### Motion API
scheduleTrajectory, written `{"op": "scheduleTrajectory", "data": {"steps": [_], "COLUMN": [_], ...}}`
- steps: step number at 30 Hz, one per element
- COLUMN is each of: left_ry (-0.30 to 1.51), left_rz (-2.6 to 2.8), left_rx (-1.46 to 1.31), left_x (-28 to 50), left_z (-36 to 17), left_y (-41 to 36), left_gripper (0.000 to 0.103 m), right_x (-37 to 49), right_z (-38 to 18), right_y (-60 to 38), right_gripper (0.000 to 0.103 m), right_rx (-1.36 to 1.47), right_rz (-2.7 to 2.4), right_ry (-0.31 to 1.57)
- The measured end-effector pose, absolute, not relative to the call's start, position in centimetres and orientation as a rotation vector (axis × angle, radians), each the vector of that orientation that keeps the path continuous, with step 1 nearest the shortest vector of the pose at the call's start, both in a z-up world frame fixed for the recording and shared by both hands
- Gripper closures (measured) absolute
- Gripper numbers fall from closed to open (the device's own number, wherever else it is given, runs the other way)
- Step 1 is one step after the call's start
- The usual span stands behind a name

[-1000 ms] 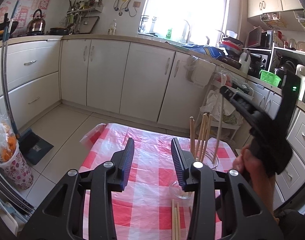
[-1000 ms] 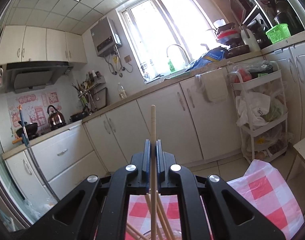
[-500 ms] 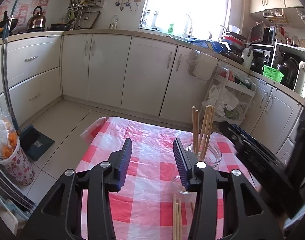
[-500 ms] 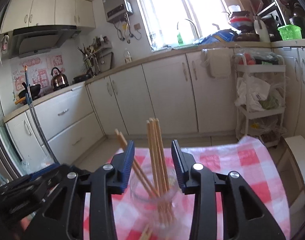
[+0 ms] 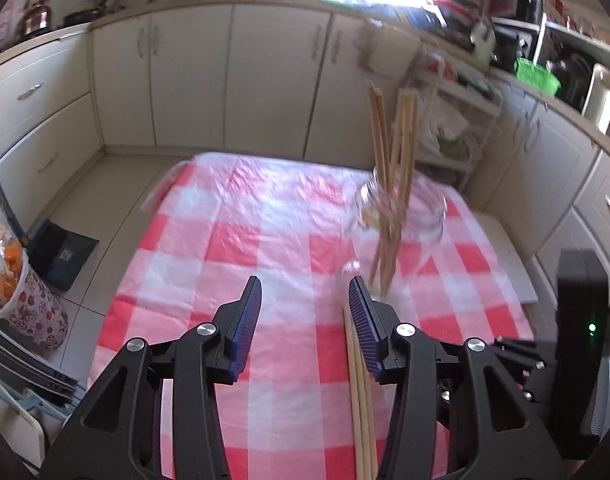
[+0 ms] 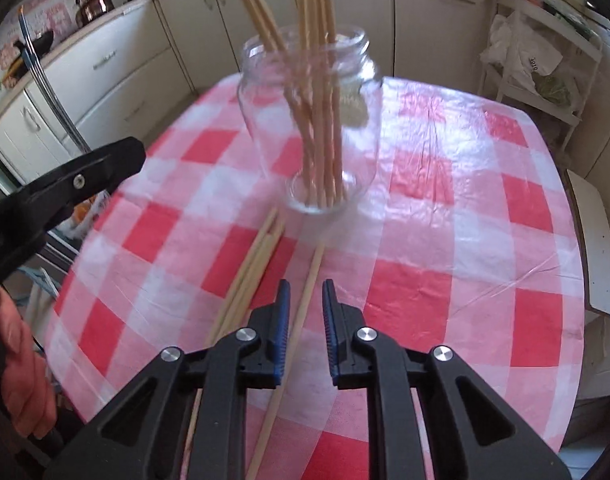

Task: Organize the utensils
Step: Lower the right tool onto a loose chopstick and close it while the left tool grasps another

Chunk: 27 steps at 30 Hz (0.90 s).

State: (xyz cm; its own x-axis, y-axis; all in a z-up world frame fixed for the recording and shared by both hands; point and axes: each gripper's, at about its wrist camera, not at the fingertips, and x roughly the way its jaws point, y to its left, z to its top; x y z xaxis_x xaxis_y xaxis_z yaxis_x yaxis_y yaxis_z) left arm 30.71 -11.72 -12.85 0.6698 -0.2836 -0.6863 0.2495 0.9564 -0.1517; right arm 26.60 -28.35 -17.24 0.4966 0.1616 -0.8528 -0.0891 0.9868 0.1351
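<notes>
Now the right gripper [image 6: 306, 312] hangs low over the red-and-white checked tablecloth [image 6: 445, 288], its blue-padded jaws closing with a narrow gap between them — a single loose chopstick [image 6: 305, 300] lies on the cloth in line with that gap, though whether the pads touch it I cannot tell. Just to the left of it, a small bundle of chopsticks [image 6: 249, 276] lies flat on the cloth, their far tips pointing toward the base of the glass jar [image 6: 313, 120]. That jar stands upright near the middle of the table, and a handful of chopsticks in the jar [image 6: 321, 80] lean against its rim, some fanning left.

Over on the left wrist camera, the left gripper [image 5: 305, 320] has its jaws opening, well apart, nothing between the pads but checked cloth. The flat chopsticks run along just inside its right finger [image 5: 365, 328] — beside it, not gripped. The jar shows blurred beyond, up and to the right, sticks rising tall out of it.

At the left edge of the right wrist view, a person's hand [image 6: 21, 368] holds the other black gripper's handle.
</notes>
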Motion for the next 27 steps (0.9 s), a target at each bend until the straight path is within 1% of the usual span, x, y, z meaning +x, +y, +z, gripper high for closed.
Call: {"op": "scheduleTrajectory", "data": {"steps": [3, 7, 9, 13, 27], "left_ry": [0.845, 0.896, 0.914, 0.950, 1.019], "left_rz": [-0.320, -0.318, -0.316, -0.313, -0.299], "left_rx": [-0.023, 0.005, 0.033, 0.087, 0.153], "left_x": [30.8, 30.9, 30.9, 31.2, 31.3], "left_z": [-14.1, -15.5, -16.2, -17.4, -19.8], "left_y": [-12.2, -13.0, -13.7, -14.8, -16.8], "left_gripper": [0.060, 0.060, 0.060, 0.060, 0.060], "right_x": [26.5, 25.8, 25.5, 25.0, 23.8], "right_z": [-18.6, -18.8, -18.7, -18.7, -17.6], "right_y": [-27.7, -27.4, -27.6, -28.7, -31.5], "right_gripper": [0.086, 0.087, 0.093, 0.097, 0.097], "right_rx": [0.041, -0.013, -0.019, 0.010, 0.102], "right_rz": [0.152, 0.149, 0.148, 0.139, 0.140], "right_ry": [1.091, 1.087, 1.086, 1.088, 1.055]}}
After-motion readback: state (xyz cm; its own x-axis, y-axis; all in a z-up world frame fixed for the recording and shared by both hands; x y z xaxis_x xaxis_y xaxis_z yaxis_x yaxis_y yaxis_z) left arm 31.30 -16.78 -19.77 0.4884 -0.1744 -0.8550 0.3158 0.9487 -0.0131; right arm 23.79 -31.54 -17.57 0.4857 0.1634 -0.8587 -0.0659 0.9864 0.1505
